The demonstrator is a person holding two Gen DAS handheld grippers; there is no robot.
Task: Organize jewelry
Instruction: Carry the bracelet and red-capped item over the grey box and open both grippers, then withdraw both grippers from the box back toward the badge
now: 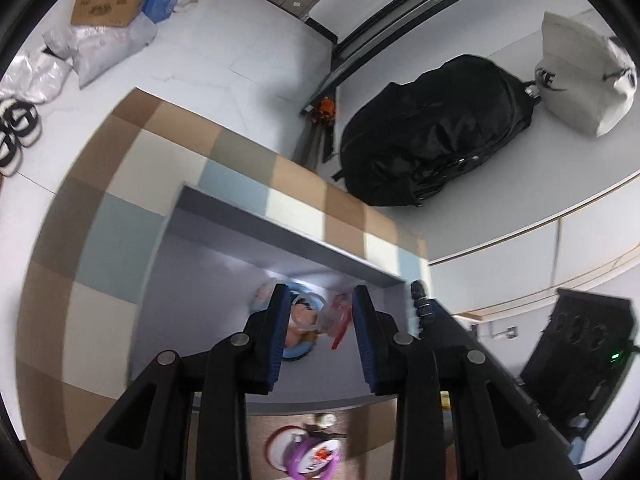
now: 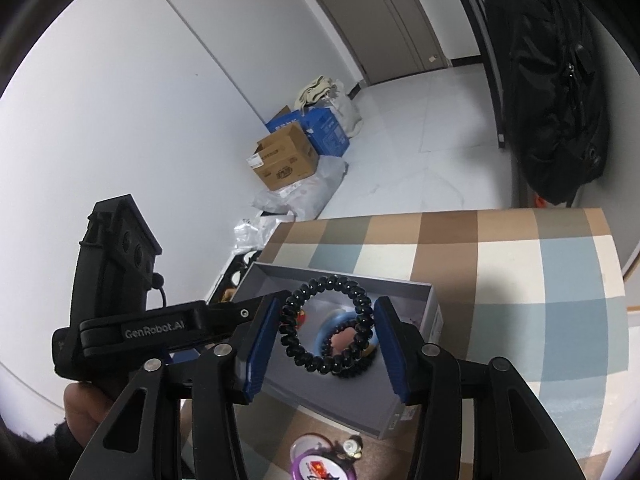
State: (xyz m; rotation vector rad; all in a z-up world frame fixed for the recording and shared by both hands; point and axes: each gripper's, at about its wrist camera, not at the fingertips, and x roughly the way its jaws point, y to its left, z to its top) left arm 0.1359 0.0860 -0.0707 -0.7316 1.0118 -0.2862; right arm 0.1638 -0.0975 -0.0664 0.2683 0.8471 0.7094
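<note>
A grey open box (image 2: pixel 434 312) sits on a checked tablecloth. My right gripper (image 2: pixel 326 336) holds a black beaded bracelet (image 2: pixel 298 350) between its blue pads, above the box. Inside the box lie a blue round piece (image 2: pixel 326 330) and small red items. In the left wrist view my left gripper (image 1: pixel 320 334) is open over the box (image 1: pixel 280 232), above the blue round piece (image 1: pixel 298 350) and a red-and-clear packet (image 1: pixel 338 316). The left gripper's body (image 2: pixel 132 330) shows at the left of the right wrist view.
A purple-rimmed round item (image 2: pixel 320 462) and a small charm (image 2: pixel 352 446) lie on the cloth in front of the box. A black backpack (image 1: pixel 432 128) and a white bag (image 1: pixel 580 76) rest beyond the table. Cardboard boxes (image 2: pixel 286 156) stand on the floor.
</note>
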